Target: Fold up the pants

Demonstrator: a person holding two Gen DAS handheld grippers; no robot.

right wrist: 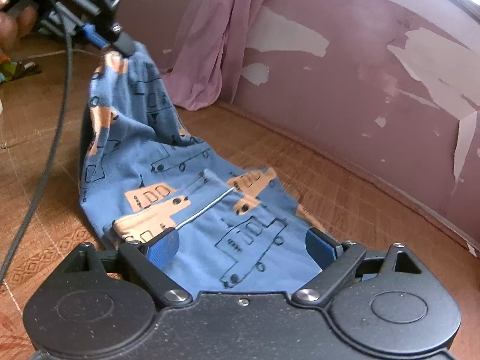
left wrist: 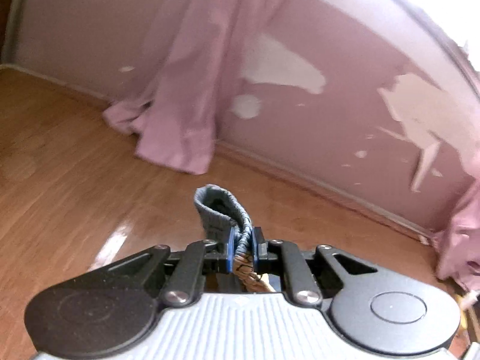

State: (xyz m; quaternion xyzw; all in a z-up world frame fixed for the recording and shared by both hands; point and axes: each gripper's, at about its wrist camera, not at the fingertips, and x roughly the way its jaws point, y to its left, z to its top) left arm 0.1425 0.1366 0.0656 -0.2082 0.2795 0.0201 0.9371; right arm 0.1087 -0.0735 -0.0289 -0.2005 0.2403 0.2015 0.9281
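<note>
At the far left of the right wrist view a person's fingers (right wrist: 13, 27) show at the frame edge, blurred, beside a black cable (right wrist: 55, 138) that runs down across the wooden floor (right wrist: 345, 186). Next to them the left gripper (right wrist: 115, 40) comes in from the upper left, its jaws pinched tight on a bunched end of the pants (right wrist: 192, 210). The left wrist view confirms this: the blue pads (left wrist: 230, 247) squeeze a ribbed cuff (left wrist: 220, 207) that curls up above them.

The pants, blue with tan and outlined truck prints, hang from that grip and drape down to the floor, spreading toward the right gripper (right wrist: 243, 244). Its jaws stand wide apart, one blue pad on each side of the cloth, which lies between and under them; whether the pads touch the fabric is hard to tell. A thin white drawstring (right wrist: 207, 208) lies across the cloth near the left pad.

Farther right, a pink curtain (right wrist: 216, 45) hangs to the floor against a pink wall (right wrist: 375, 90) with peeling paint.
</note>
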